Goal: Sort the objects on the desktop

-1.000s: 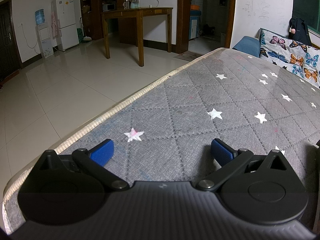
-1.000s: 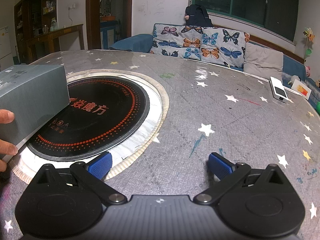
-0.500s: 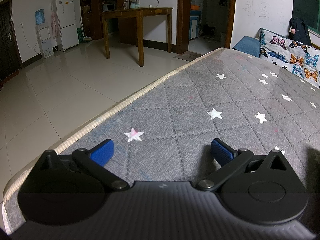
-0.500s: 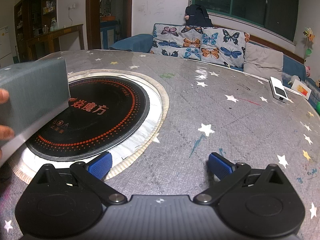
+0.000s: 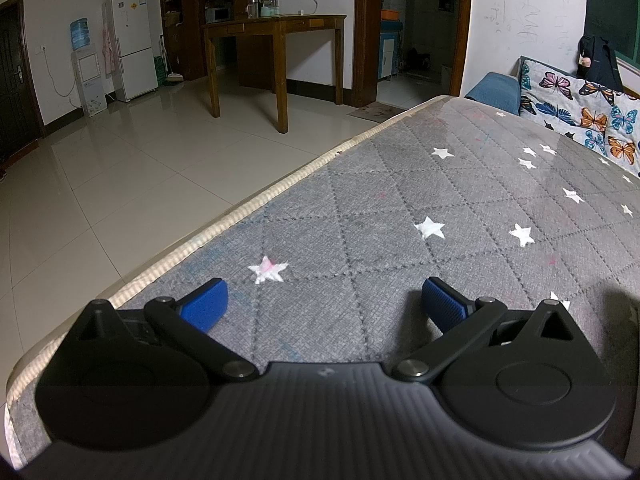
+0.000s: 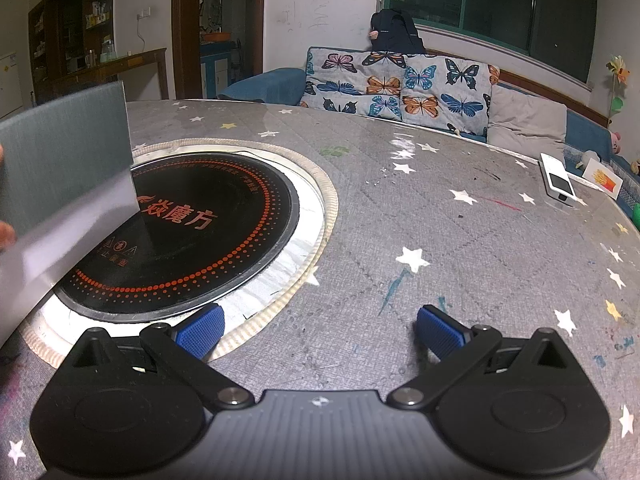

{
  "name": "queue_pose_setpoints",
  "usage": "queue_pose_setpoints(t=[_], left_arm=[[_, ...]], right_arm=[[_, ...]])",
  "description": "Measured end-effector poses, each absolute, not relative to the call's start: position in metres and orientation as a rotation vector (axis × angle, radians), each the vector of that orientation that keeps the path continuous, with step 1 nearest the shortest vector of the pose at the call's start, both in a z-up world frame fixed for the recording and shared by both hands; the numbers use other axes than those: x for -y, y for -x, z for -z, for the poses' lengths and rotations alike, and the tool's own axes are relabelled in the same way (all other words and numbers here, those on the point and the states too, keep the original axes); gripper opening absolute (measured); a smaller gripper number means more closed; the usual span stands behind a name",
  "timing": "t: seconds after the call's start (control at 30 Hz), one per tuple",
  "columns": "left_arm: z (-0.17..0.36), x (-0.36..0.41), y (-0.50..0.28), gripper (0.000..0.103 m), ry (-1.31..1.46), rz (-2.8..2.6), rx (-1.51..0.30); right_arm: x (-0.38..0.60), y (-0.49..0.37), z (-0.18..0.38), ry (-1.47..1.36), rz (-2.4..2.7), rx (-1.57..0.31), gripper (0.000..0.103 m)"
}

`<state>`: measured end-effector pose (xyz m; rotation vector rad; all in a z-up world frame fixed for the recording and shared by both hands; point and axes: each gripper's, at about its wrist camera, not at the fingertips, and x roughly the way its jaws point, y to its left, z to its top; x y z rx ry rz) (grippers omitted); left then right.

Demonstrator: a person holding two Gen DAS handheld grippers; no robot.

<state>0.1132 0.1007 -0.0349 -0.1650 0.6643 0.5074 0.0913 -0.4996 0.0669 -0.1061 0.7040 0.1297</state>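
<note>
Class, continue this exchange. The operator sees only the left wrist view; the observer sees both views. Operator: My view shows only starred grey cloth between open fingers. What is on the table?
Observer: A round black cooktop is set into the table, ahead and to the left of the right gripper.
Operator: Anything to sort?
Observer: A grey box is tilted over the cooktop's left side, with a person's fingers at its edge.
Operator: Is the right gripper holding anything?
Observer: No, its jaws are open with nothing between them.
</note>
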Motion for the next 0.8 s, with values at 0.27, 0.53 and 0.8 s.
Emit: queue_pose_setpoints(t=[0.27, 0.53, 0.8], left_arm=[[0.0348, -0.1007, -0.1130, 0.103, 0.165, -0.507, -0.664], [0.0345, -0.1006, -0.1130, 0.103, 0.165, -0.507, -0.664], [0.0342, -0.1006, -0.1132, 0.103, 0.165, -0.507, -0.664]], right_arm=[[0.5012, -0.0914, -0.0671, 0.106, -0.130, -0.704, 0.103], [0.5018, -0.0915, -0.0671, 0.106, -0.129, -0.704, 0.103], [0.5020, -0.0915, -0.0672, 0.106, -0.129, -0.704, 0.103]])
